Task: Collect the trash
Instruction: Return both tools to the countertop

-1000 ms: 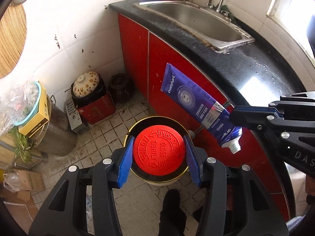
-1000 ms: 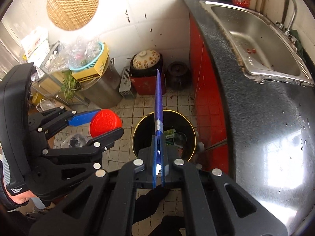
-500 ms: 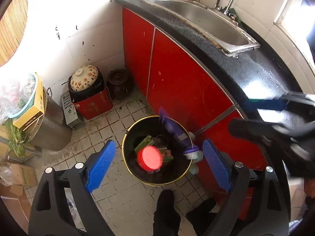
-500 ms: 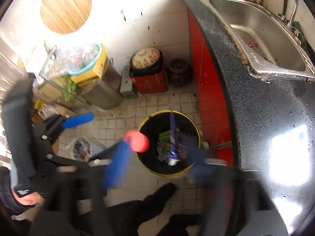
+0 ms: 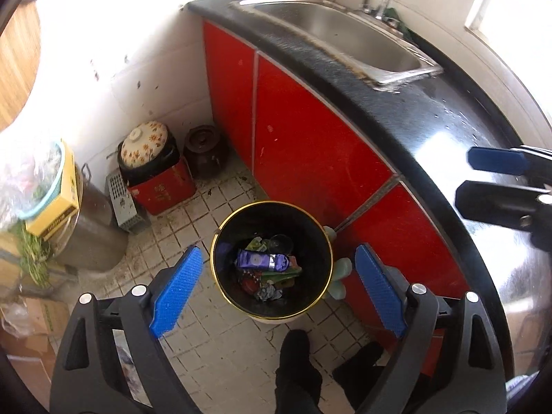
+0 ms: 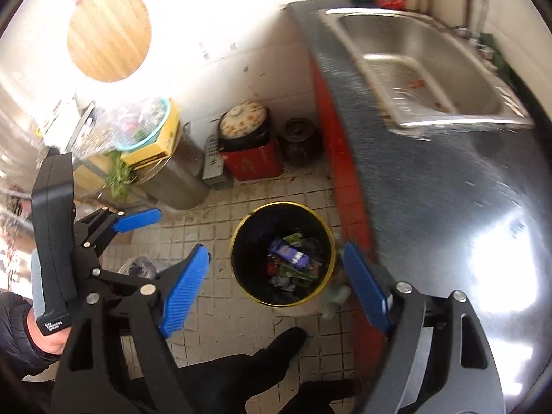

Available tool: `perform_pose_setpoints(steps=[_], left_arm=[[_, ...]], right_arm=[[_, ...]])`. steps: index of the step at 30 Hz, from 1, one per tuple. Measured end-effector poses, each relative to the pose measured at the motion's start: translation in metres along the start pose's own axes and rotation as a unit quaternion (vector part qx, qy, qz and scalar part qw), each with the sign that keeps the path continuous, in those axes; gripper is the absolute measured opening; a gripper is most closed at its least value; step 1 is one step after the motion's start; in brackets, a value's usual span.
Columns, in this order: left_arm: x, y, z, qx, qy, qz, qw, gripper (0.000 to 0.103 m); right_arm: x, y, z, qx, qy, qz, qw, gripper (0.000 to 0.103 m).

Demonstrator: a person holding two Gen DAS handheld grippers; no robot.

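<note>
Left tool point(image 5: 276, 291): spread wide, nothing between its blue pads, poised directly over the trash bin point(image 5: 220, 241) on the tiled floor. Inside the bin, on top of the other scraps: the purple tube point(image 5: 262, 261), long axis lying left to right in the left wrist view, plus a glimpse of something red beneath, likely the lid, too hidden to be sure. Right tool point(image 6: 277, 288): jaws opening, also holding nothing, framing the same bin from a spot slightly further right, hard against the red cabinet front point(image 5: 310, 145). To the far right, the black surface point(image 5: 459, 127) with its steel sink point(image 5: 345, 31), the likeliest place for further trash. No loose rubbish visible there from here. Judged nearer to that surface: the right tool, so probably the first to turn that way.
</note>
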State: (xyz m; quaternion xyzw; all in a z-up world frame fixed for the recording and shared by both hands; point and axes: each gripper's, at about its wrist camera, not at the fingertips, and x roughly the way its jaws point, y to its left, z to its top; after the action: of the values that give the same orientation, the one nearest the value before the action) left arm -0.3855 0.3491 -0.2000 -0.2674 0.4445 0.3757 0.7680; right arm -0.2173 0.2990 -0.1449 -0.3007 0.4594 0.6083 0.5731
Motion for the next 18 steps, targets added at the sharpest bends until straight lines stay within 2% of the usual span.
perform_pose_setpoints(steps=[2,5,8,11,12,14,15,18], left_arm=[[-0.003,-0.014,0.006,0.018,-0.001,0.003,0.9998,0.093],[-0.009,-0.054,0.018,0.058,-0.008,-0.018,0.9981,0.094],[-0.014,-0.100,0.026,0.104,-0.014,-0.046,0.9934,0.094],[-0.020,-0.161,0.028,0.174,-0.021,-0.085,0.9809,0.094],[-0.022,-0.188,0.027,0.203,-0.024,-0.101,0.9737,0.094],[-0.026,-0.228,0.024,0.242,-0.028,-0.126,0.9617,0.094],[-0.028,-0.255,0.020,0.265,-0.029,-0.142,0.9534,0.094],[-0.033,-0.314,0.010,0.311,-0.029,-0.181,0.9327,0.094]], right_arm=[[-0.027,-0.019,-0.012,0.027,-0.023,-0.023,0.999,0.085],[-0.066,-0.054,-0.036,0.077,-0.050,-0.059,0.994,0.087],[-0.114,-0.103,-0.074,0.142,-0.079,-0.107,0.981,0.087],[-0.164,-0.148,-0.121,0.209,-0.106,-0.162,0.959,0.087],[-0.179,-0.160,-0.136,0.228,-0.112,-0.182,0.950,0.087],[-0.214,-0.186,-0.175,0.272,-0.123,-0.227,0.927,0.087],[-0.226,-0.194,-0.189,0.287,-0.126,-0.240,0.919,0.087],[-0.266,-0.219,-0.246,0.348,-0.138,-0.286,0.882,0.087]])
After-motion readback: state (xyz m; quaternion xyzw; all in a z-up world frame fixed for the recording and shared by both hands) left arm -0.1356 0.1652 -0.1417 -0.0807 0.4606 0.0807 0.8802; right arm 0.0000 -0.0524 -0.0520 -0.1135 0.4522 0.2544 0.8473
